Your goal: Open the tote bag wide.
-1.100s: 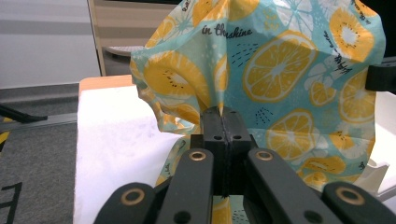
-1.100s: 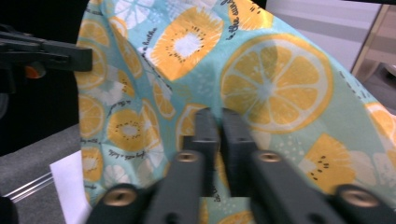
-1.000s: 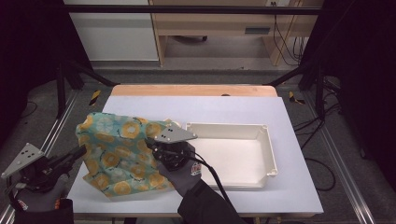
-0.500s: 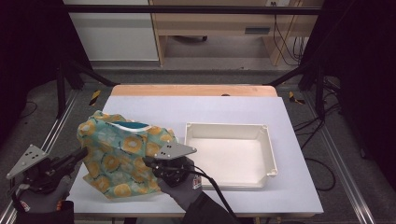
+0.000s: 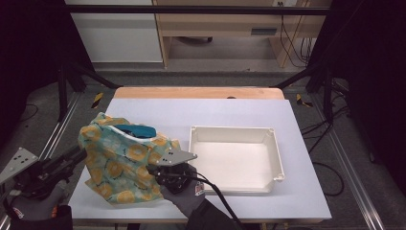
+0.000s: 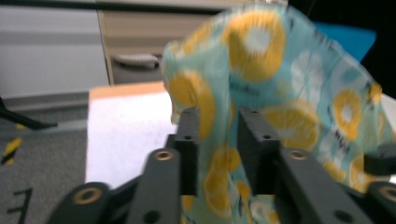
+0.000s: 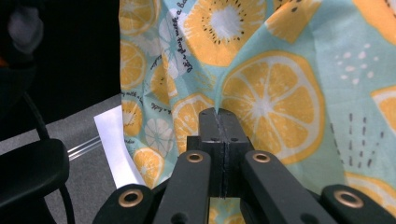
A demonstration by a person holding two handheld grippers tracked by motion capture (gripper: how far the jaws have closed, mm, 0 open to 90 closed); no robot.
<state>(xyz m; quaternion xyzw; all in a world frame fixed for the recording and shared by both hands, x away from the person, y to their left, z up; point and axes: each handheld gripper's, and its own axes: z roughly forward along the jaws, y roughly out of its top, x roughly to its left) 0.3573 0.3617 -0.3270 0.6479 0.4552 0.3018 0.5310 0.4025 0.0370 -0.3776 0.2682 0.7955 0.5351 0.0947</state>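
A teal cloth bag [image 5: 119,160] printed with orange and lemon slices stands bunched on the left of the white table [image 5: 206,112]. Something blue [image 5: 136,129] shows in its top opening. My left gripper [image 5: 80,155] reaches it from the near left. In the left gripper view its jaws [image 6: 218,114] stand apart with the cloth [image 6: 280,70] between them; they have just been opening and do not press it. My right gripper [image 5: 152,170] is at the bag's right side. In the right gripper view it [image 7: 218,112] is shut on a fold of the cloth [image 7: 280,93].
A shallow white tray [image 5: 280,153] lies on the right half of the table, close beside the right gripper. A wooden strip [image 5: 196,92] runs along the far edge. Dark frame posts and cables stand around the table.
The right gripper has come down toward the near edge with the cloth. The bag has sagged and its blue inside now shows at the top. The left gripper has hardly moved.
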